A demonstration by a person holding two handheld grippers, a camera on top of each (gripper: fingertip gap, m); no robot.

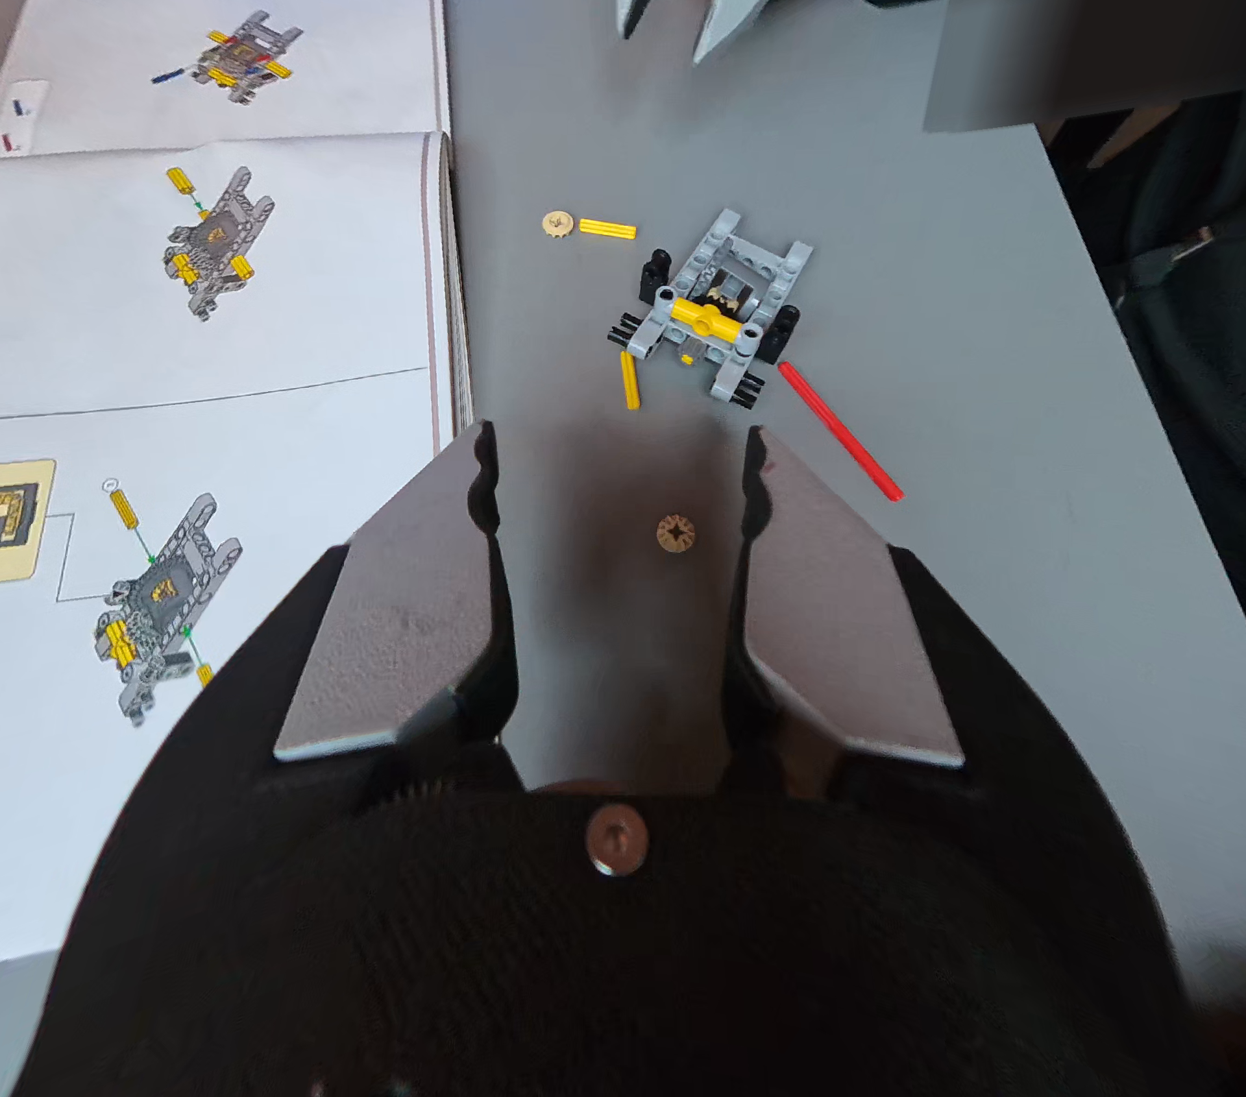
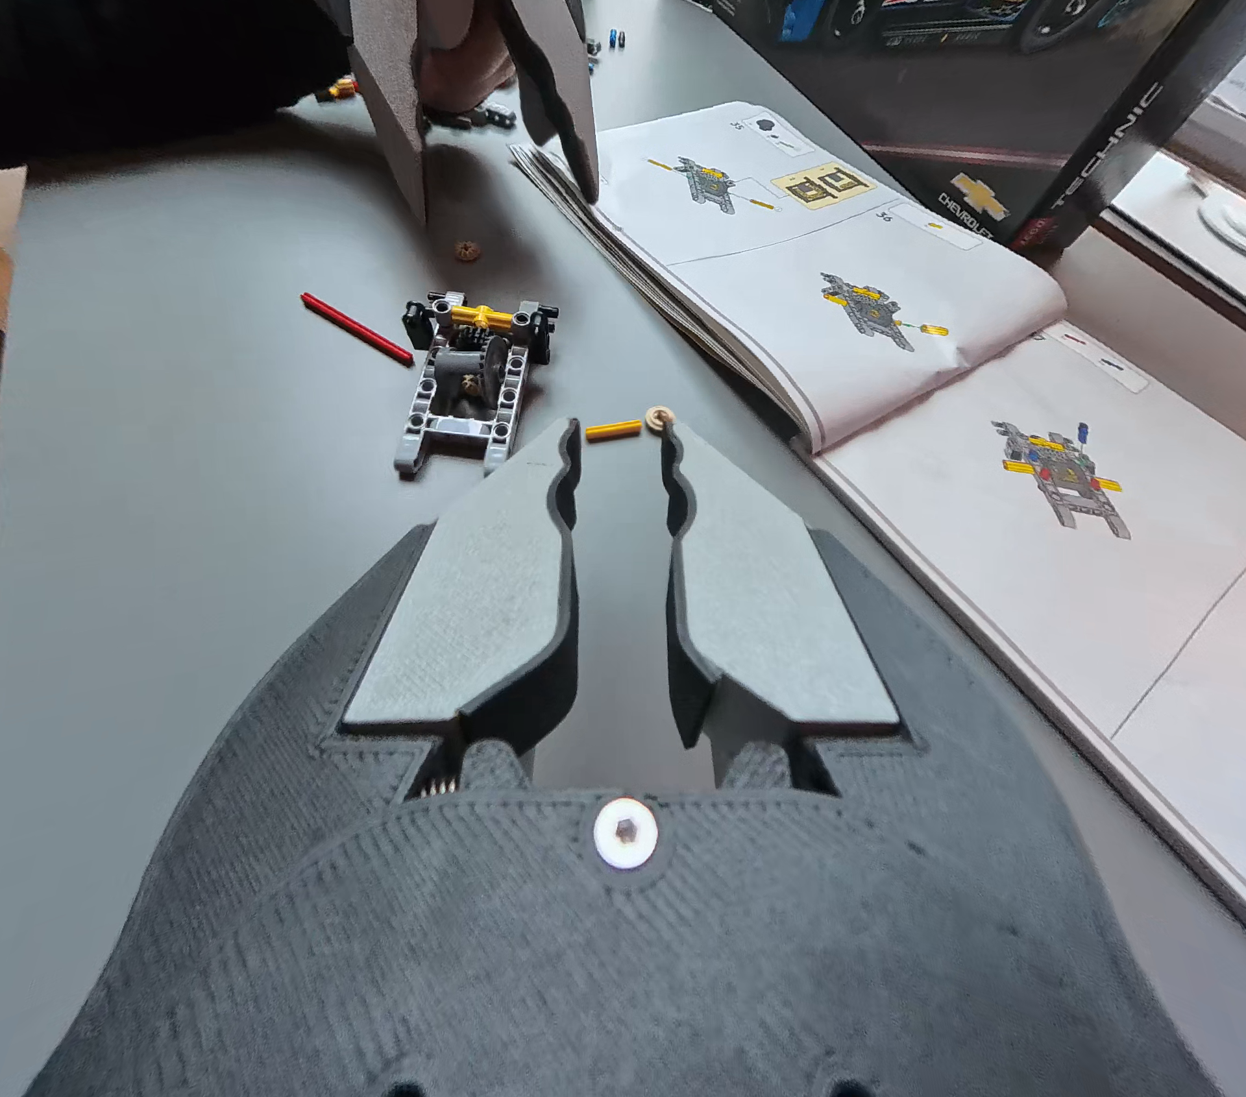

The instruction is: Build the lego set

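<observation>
At frame centre, the left gripper (image 1: 620, 438) hangs spread over a tan gear (image 1: 675, 533), probably to pinch it; the right gripper (image 2: 620, 431), part-spread, holds nothing.

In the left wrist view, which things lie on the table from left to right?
Instruction booklet → tan gear beside a short yellow axle → upright yellow axle → grey frame assembly → red axle.
</observation>
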